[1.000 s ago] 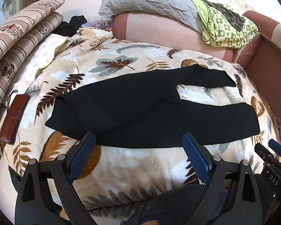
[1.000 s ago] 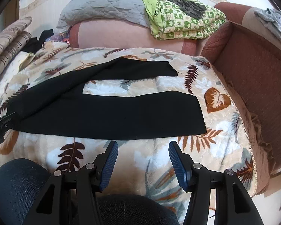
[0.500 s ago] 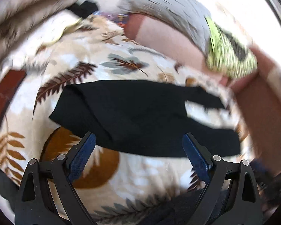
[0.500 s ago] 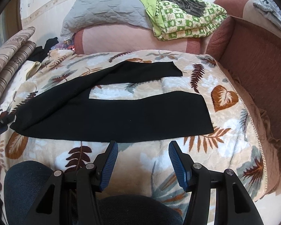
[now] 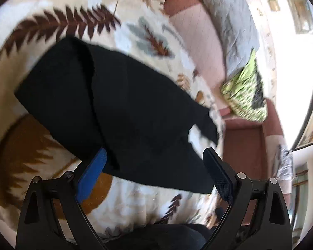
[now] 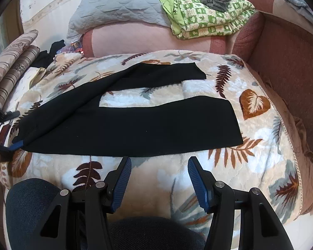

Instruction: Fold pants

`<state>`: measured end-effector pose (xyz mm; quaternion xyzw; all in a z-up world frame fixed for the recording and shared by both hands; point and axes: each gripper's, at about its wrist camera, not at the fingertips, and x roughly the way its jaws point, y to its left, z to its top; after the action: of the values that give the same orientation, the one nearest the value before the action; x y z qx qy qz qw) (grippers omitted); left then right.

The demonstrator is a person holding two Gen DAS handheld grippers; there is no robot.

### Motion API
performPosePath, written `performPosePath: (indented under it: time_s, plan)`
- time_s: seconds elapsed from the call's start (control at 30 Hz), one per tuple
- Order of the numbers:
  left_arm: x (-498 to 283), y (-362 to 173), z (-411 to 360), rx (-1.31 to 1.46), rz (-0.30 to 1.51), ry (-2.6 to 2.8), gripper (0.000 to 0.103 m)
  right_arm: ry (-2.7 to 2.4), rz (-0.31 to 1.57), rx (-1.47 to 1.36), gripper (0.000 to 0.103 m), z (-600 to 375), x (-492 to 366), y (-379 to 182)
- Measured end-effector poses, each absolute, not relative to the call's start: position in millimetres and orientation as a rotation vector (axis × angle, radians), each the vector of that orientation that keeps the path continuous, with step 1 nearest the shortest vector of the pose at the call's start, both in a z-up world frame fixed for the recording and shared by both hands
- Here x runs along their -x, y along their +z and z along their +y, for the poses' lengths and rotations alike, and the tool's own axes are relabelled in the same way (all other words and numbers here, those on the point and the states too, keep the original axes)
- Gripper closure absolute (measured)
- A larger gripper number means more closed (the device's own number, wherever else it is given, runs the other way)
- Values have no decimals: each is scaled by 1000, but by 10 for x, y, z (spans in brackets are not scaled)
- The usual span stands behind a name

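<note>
Black pants (image 6: 135, 123) lie spread flat on a leaf-patterned blanket (image 6: 254, 166), waist to the left, two legs running right with a gap between them. In the left wrist view the pants (image 5: 119, 112) fill the centre, blurred. My left gripper (image 5: 154, 156) is open, tilted, its jaws straddling the near waist edge; its blue fingertip (image 6: 17, 144) shows in the right wrist view at the waist corner. My right gripper (image 6: 159, 162) is open and empty, just short of the near leg's lower edge.
A grey quilt (image 6: 119, 10) and a green patterned blanket (image 6: 208, 18) lie on a pink cushion (image 6: 148, 39) at the back. A brown sofa arm (image 6: 285, 62) rises on the right. Striped bolsters (image 6: 12, 64) lie on the left. My knees (image 6: 41, 212) are at the near edge.
My left gripper has swung left, tilted, and closed in on the waist end of the pants. My right gripper has edged closer to the near leg. Both stay open.
</note>
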<state>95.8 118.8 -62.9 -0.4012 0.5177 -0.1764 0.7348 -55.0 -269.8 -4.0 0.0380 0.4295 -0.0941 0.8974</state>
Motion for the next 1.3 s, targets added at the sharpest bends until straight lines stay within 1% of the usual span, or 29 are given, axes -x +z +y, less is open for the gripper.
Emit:
performPosePath:
  time_s: [0.1, 0.37, 0.4, 0.47, 0.5, 0.53, 0.57, 0.6, 0.7, 0.77, 0.8, 0.87, 0.97, 1.03, 1.07, 1.13, 1.2, 1.3]
  plan:
    - [-980, -688, 1120, 846, 1130, -373, 9, -197, 888, -70, 49, -2702, 553, -39]
    - [-968, -605, 939, 759, 1055, -392, 9, -206, 884, -69, 49, -2703, 579, -20]
    - [-956, -593, 928, 739, 1040, -381, 11, -209, 883, -68, 49, -2703, 580, -16]
    - [-937, -585, 900, 677, 1010, -327, 30, -213, 883, -64, 49, -2695, 581, -14]
    - [-938, -586, 879, 631, 1006, -292, 49, -215, 883, -62, 49, -2692, 582, -12]
    - [-944, -605, 865, 577, 1013, -240, 59, -217, 883, -61, 49, -2684, 580, -12]
    - [-953, -628, 861, 556, 1026, -210, 80, -218, 883, -60, 49, -2682, 580, -11]
    - [-966, -652, 863, 546, 1039, -189, 96, -218, 883, -60, 49, -2681, 580, -10]
    - [-979, -612, 850, 502, 1035, -178, 99, -217, 883, -60, 49, -2681, 580, -11]
    - [-1022, -480, 806, 476, 1012, -192, 99, -217, 884, -60, 49, -2683, 579, -10]
    - [-1084, -354, 813, 474, 971, -201, 99, -217, 884, -61, 49, -2681, 580, -10]
    - [-1276, -141, 857, 471, 903, -191, 99, -218, 885, -58, 49, -2674, 574, -16]
    - [-1744, 5, 1009, 522, 837, -200, 98, -215, 889, -64, 49, -2688, 570, -28]
    - [-2124, -45, 1215, 569, 810, -206, 91, -207, 892, -78, 49, -2717, 555, -45]
    - [-2336, -184, 1365, 580, 869, -133, 88, -193, 891, -99, 49, -2746, 554, -48]
    - [-2433, -411, 1630, 669, 964, -28, 72, -174, 865, -174, 49, -2857, 606, -23]
    - [-2348, -555, 1835, 734, 987, -27, 70, -147, 832, -280, 49, -3024, 689, -1]
    - [-2066, -521, 1998, 708, 973, -72, 69, -130, 773, -405, 49, -3303, 825, 11]
